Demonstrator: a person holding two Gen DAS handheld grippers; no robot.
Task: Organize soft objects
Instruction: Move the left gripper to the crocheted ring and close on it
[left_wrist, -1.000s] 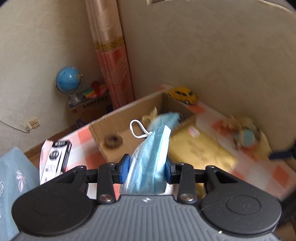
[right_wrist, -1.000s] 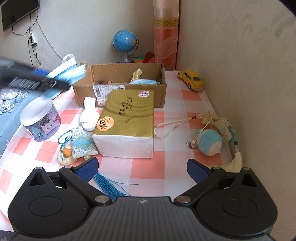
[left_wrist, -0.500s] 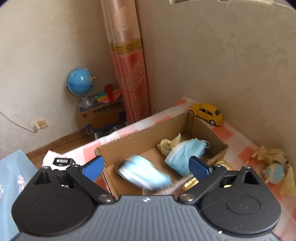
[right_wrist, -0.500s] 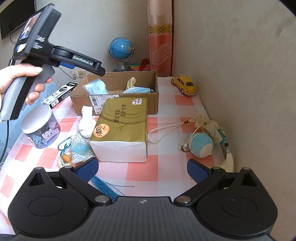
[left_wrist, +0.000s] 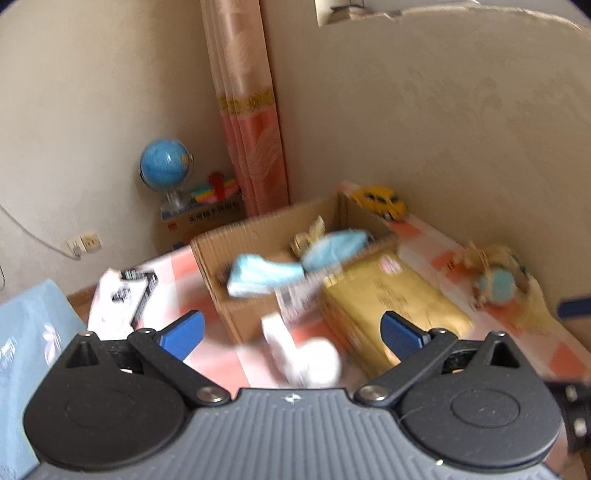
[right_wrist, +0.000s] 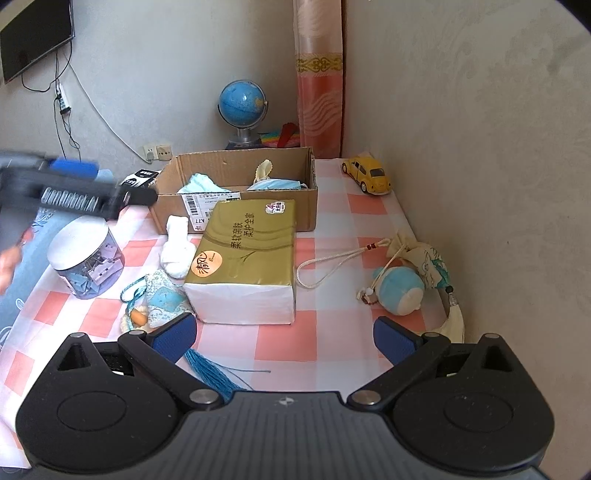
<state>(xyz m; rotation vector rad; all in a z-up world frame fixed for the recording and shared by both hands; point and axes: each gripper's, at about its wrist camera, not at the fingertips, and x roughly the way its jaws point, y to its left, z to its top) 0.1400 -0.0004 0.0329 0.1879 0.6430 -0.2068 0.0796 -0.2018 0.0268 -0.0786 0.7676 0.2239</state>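
A cardboard box (right_wrist: 258, 173) at the table's back holds two blue face masks (right_wrist: 197, 183) (right_wrist: 275, 183) and a yellow cloth item. In the blurred left wrist view the masks (left_wrist: 262, 275) lie in the box (left_wrist: 221, 254). My left gripper (left_wrist: 291, 330) is open and empty, above a white sock (left_wrist: 303, 354); it shows blurred at far left in the right wrist view (right_wrist: 74, 188). My right gripper (right_wrist: 282, 338) is open and empty near the front edge. The sock (right_wrist: 177, 247), a patterned sachet (right_wrist: 162, 299) and a blue plush (right_wrist: 400, 290) lie on the checked cloth.
A gold tissue pack (right_wrist: 245, 258) lies in front of the box. A clear jar of clips (right_wrist: 86, 260) stands at left. A yellow toy car (right_wrist: 369, 175) is back right by the wall. A cream pouch with cord (right_wrist: 424, 258) lies beside the plush. A globe (right_wrist: 242, 101) stands behind.
My left gripper opened and let go of the blue mask, which dropped into the box. The left gripper then pulled back and down toward the sock. The right gripper barely moved.
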